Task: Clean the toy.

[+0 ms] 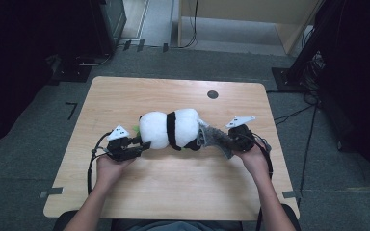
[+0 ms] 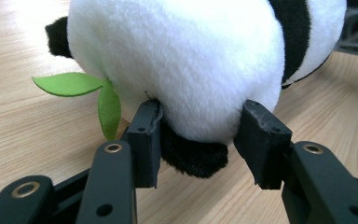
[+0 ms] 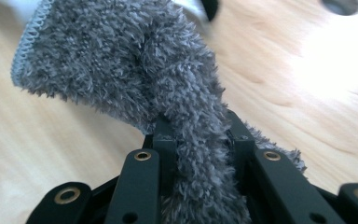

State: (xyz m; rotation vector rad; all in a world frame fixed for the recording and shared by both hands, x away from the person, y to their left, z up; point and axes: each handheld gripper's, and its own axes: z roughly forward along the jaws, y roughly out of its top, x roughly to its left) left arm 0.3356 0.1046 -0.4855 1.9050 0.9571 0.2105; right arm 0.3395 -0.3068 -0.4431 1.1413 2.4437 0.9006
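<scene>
- Panda [image 1: 171, 129]: plush toy, white with a black band round its middle and black limbs, a green felt leaf [image 2: 86, 91] at one end. Lies on its side, lengthways across the middle of the table.
- Cloth [image 1: 213, 136]: grey, fluffy, stitched edge. Bunched into a twist, its far end touching the panda's right end.

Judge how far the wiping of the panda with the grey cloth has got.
Done: the left gripper clamps the panda and the right gripper is shut on the cloth. In hand: the cloth touches the panda's right end. Left: probably the rest of the body.
</scene>
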